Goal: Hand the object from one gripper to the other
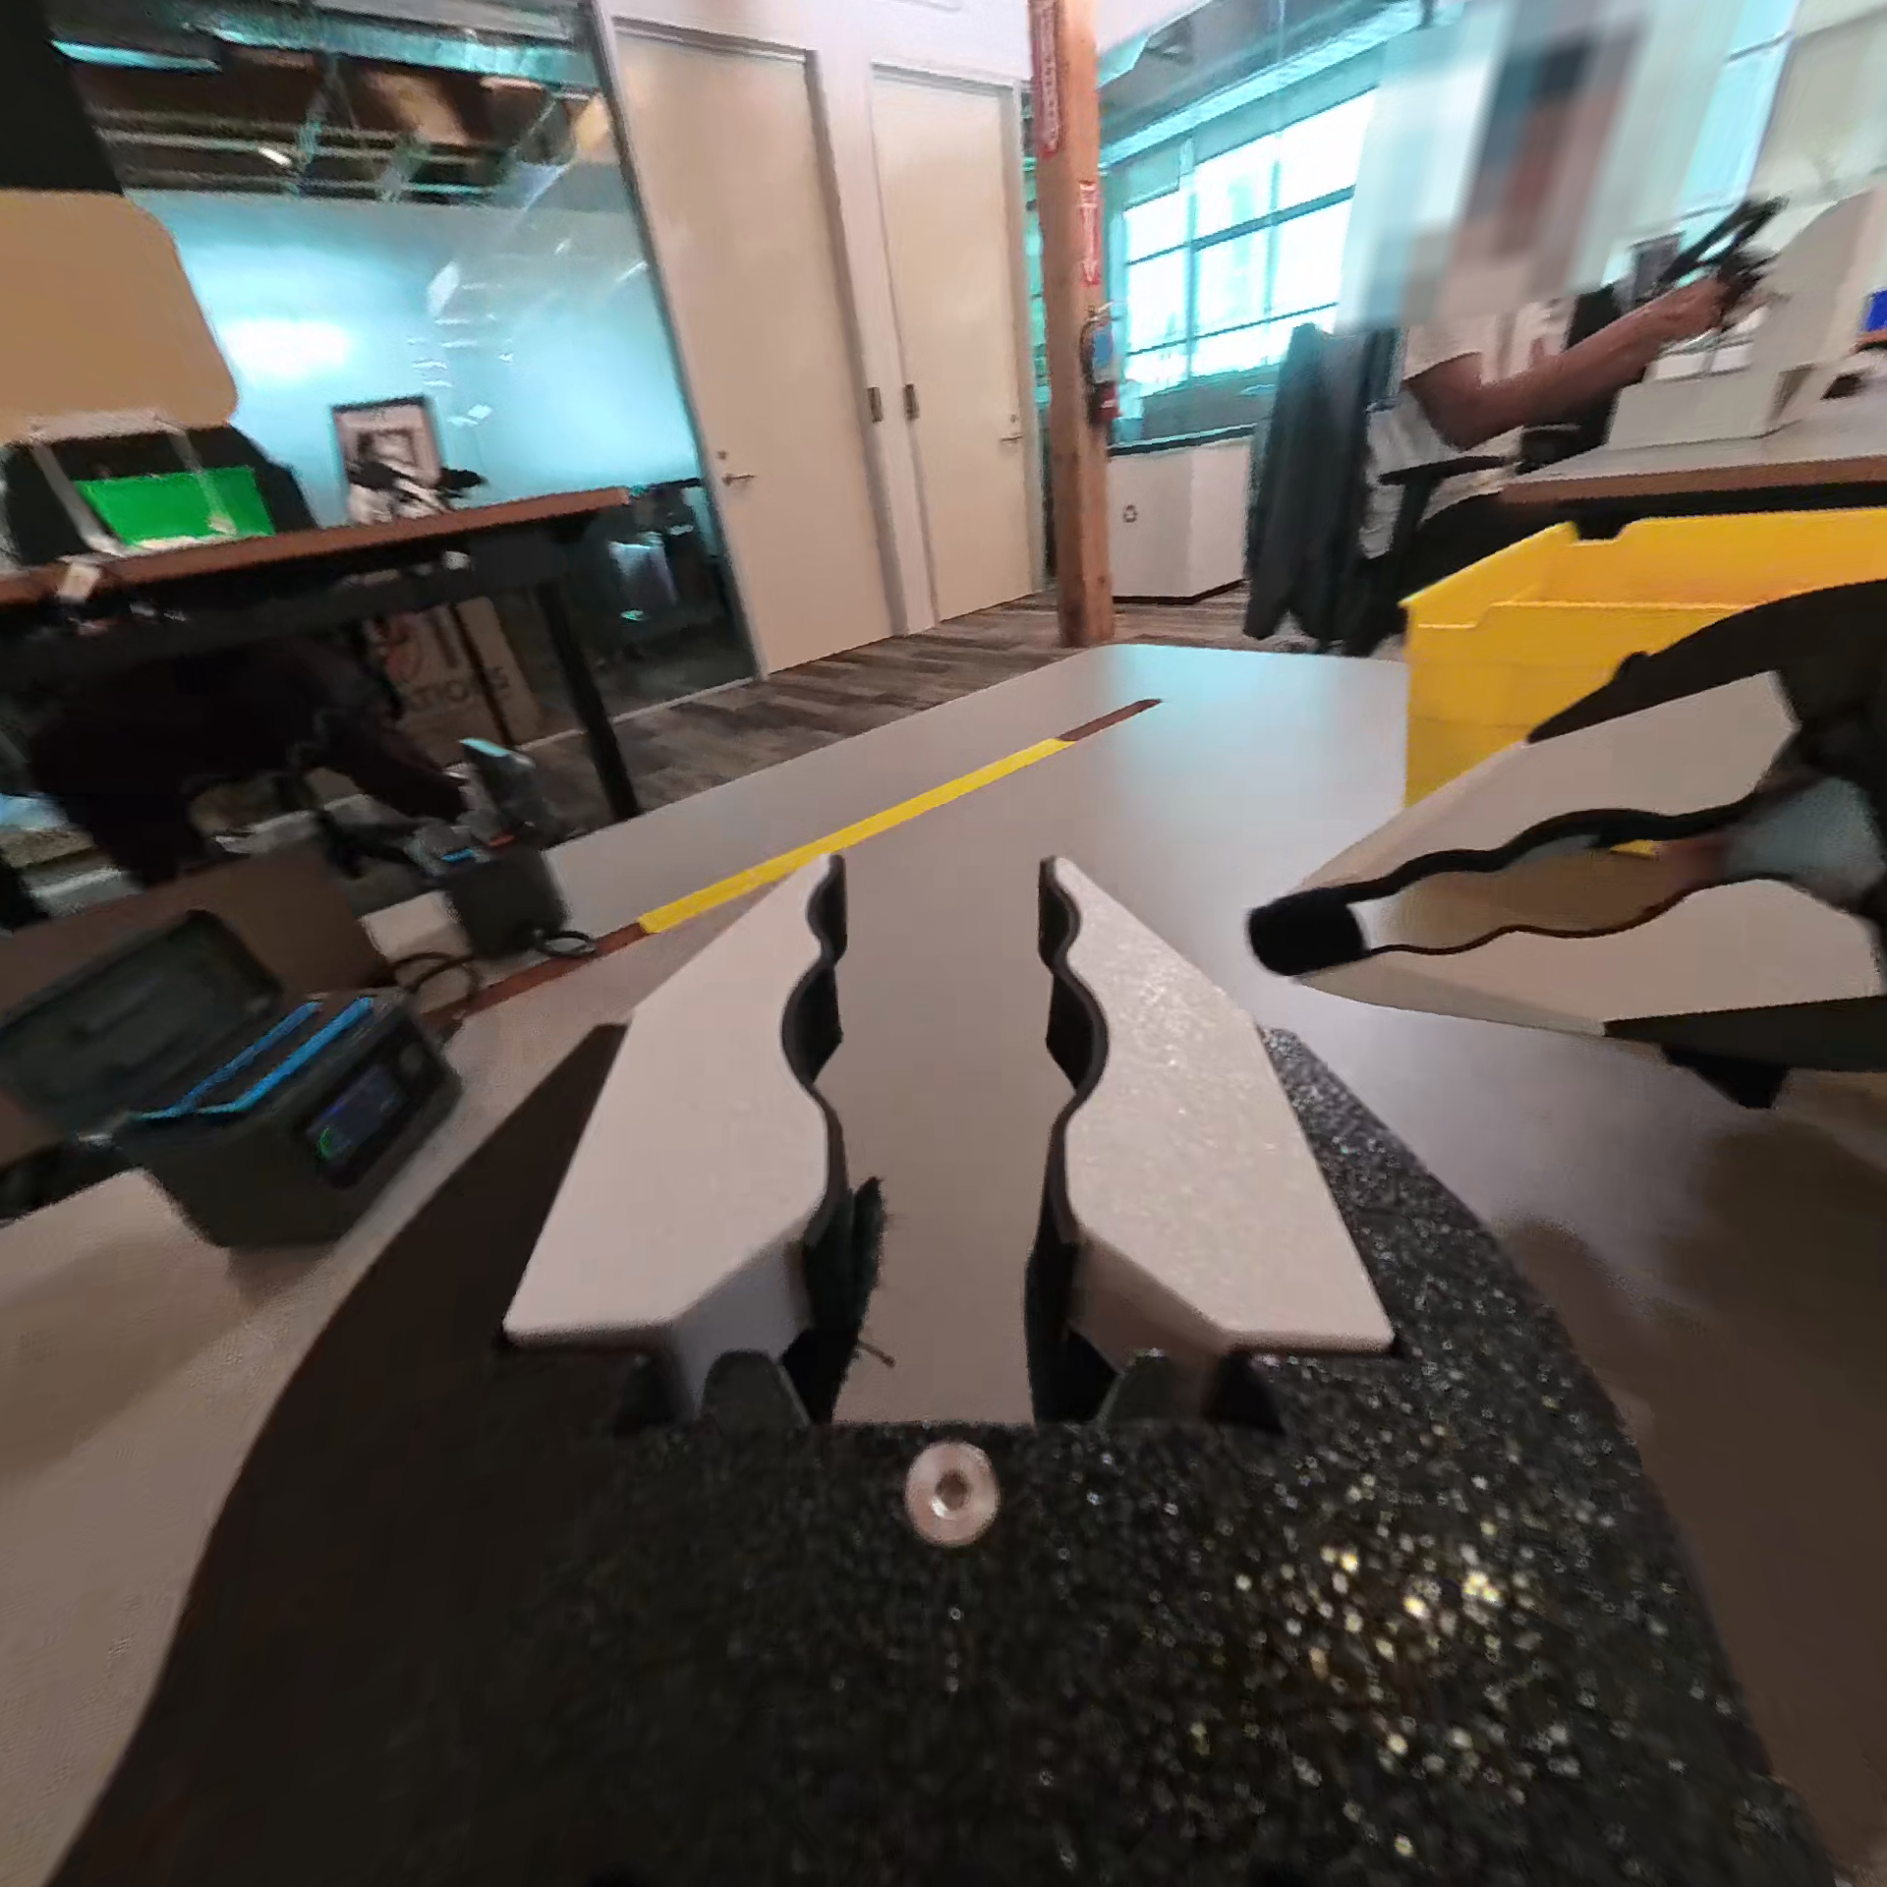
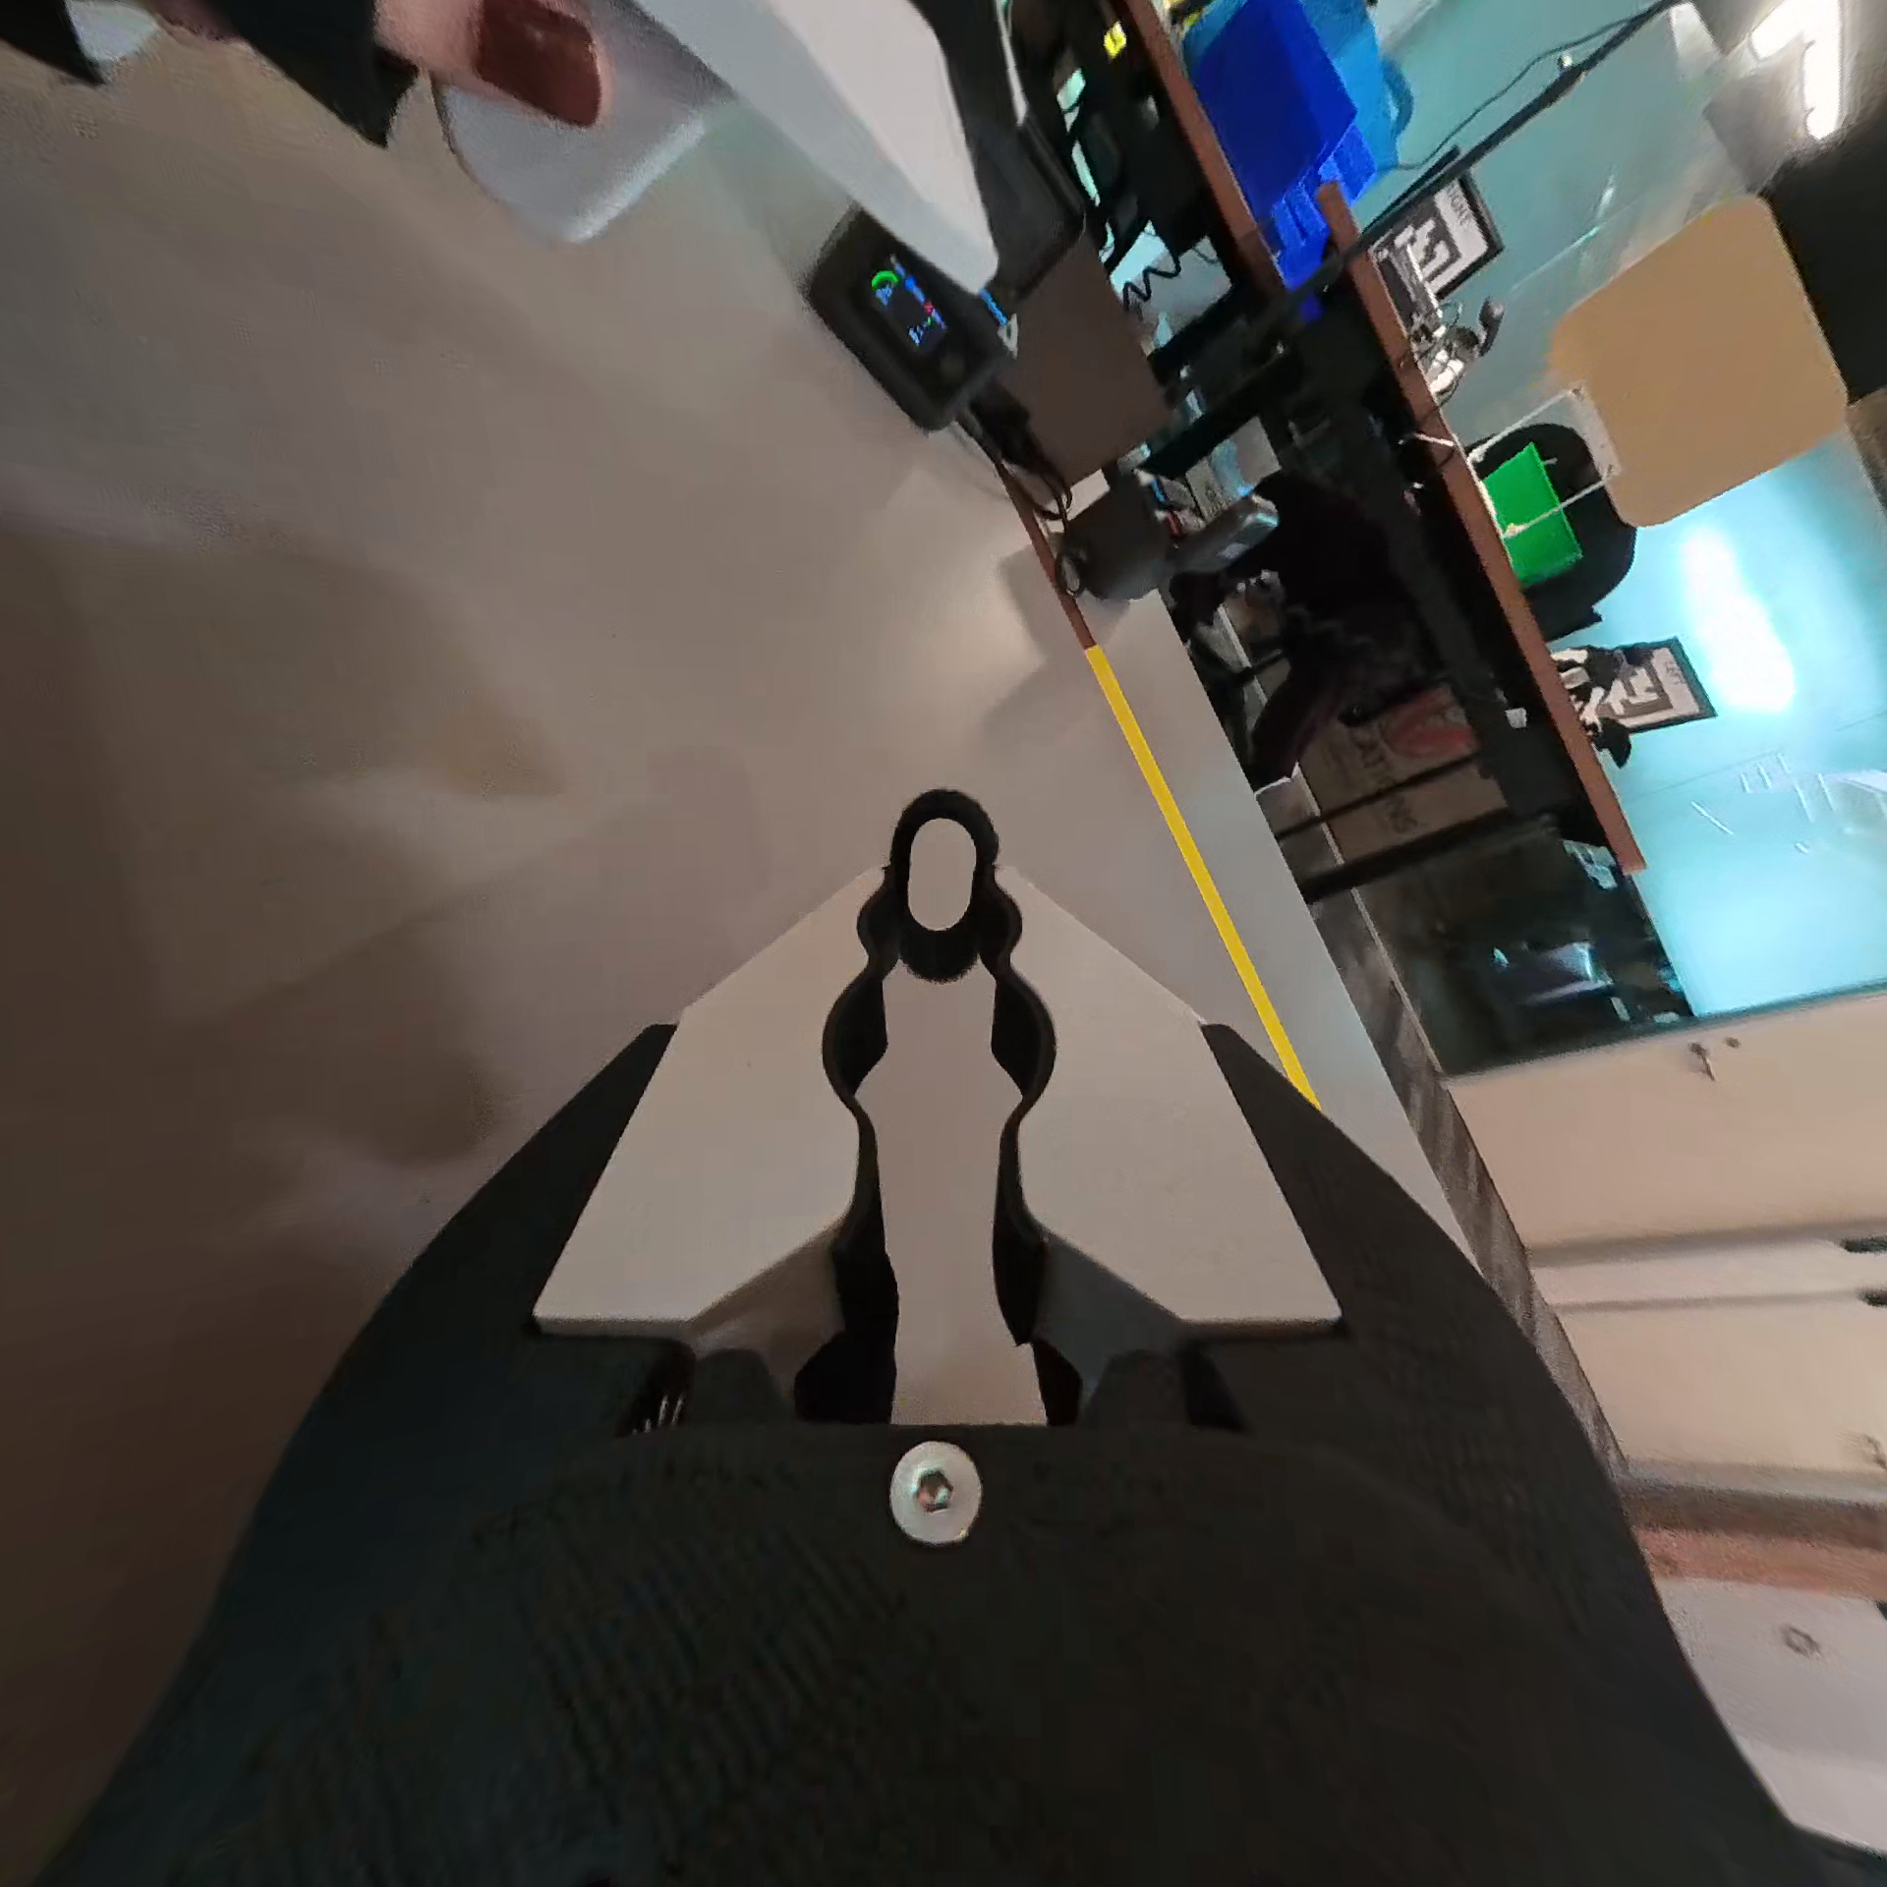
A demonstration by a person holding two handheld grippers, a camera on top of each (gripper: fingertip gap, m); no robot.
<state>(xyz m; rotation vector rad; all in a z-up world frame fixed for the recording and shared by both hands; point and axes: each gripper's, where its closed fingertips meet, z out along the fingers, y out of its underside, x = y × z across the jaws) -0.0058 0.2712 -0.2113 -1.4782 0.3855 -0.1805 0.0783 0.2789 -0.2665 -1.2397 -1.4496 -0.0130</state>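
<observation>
One gripper of the two has the object at this moment. Nearest in the right wrist view, the right gripper (image 2: pixel 940 888) is pinched at its tips on a small black ring-shaped object (image 2: pixel 940 817), which looks like a soft loop, its hollow middle showing pale table through it. The object is off the table (image 2: pixel 306 613), carried in the air.

In the left wrist view, the left gripper (image 1: pixel 941 868) stands with its jaws spread apart and nothing between them; only bare tabletop shows through the gap. To its right, a little farther off, the right gripper comes in from the side, the object's black end poking out past its closed tips, near the left gripper's tips but apart from them, not yet in the gap.

Beyond lie a yellow strip (image 1: pixel 858 832) along the table seam, a dark device with a small screen (image 1: pixel 306 1113) at the left, and a yellow bin (image 1: pixel 1593 633) at the far right.

By my judgement the pickup is done and the handover itself is all still to come: bring the loop between the open jaws, close them, then release the right.
</observation>
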